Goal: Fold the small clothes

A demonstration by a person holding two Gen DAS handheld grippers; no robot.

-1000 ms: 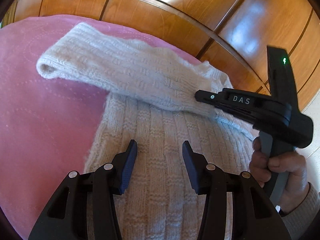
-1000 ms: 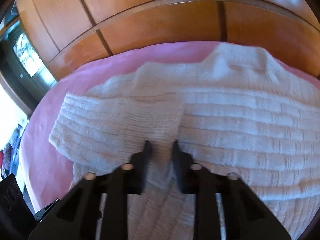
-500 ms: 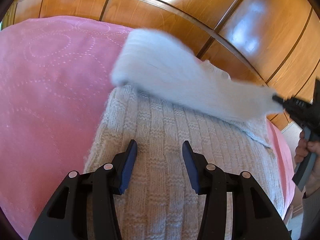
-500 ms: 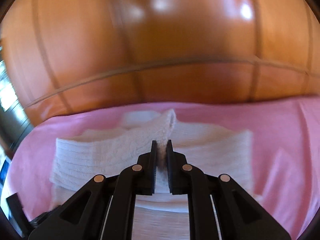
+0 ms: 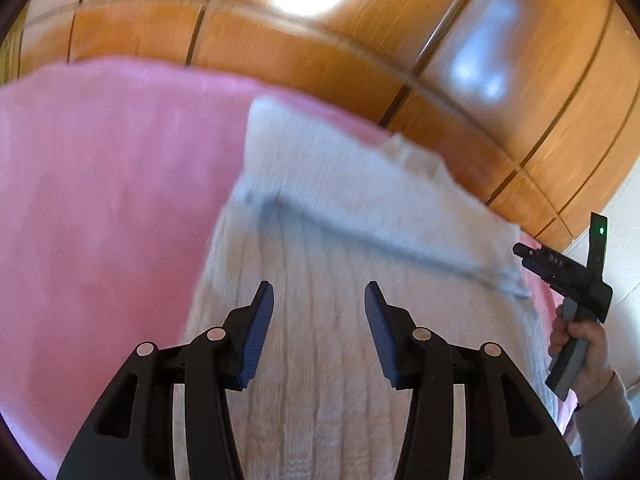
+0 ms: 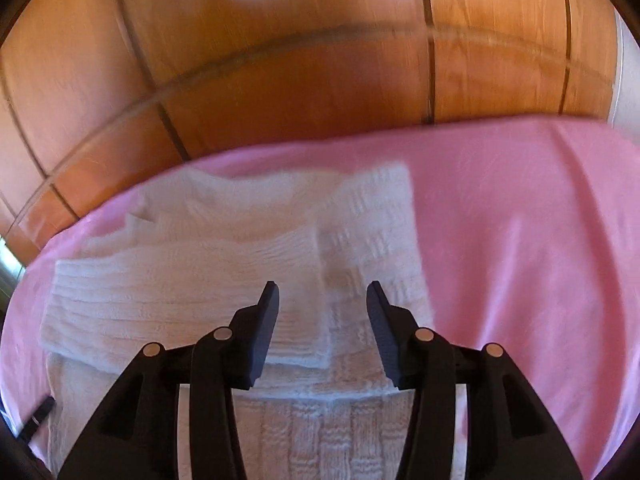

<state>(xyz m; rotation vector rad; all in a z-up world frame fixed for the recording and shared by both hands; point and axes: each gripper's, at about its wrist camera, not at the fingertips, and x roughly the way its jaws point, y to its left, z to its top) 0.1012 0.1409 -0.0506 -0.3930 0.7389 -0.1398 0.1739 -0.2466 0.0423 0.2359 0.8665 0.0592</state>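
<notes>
A cream knit sweater lies flat on a pink blanket. One sleeve is folded across its upper part. My left gripper hovers open over the sweater's body, with nothing between its blue pads. At the right edge of the left wrist view, a hand holds my right gripper just past the sleeve's end. In the right wrist view, the right gripper has its jaws opening and nothing between them. The sleeve rests on the sweater below it.
Glossy wooden wardrobe panels stand behind the bed. The pink blanket stretches bare to the right of the sweater in the right wrist view, and to its left in the left wrist view.
The right gripper carried the sleeve across the sweater, then let it go, and its jaws now stand apart. The sleeve has dropped flat. The left gripper rose a little.
</notes>
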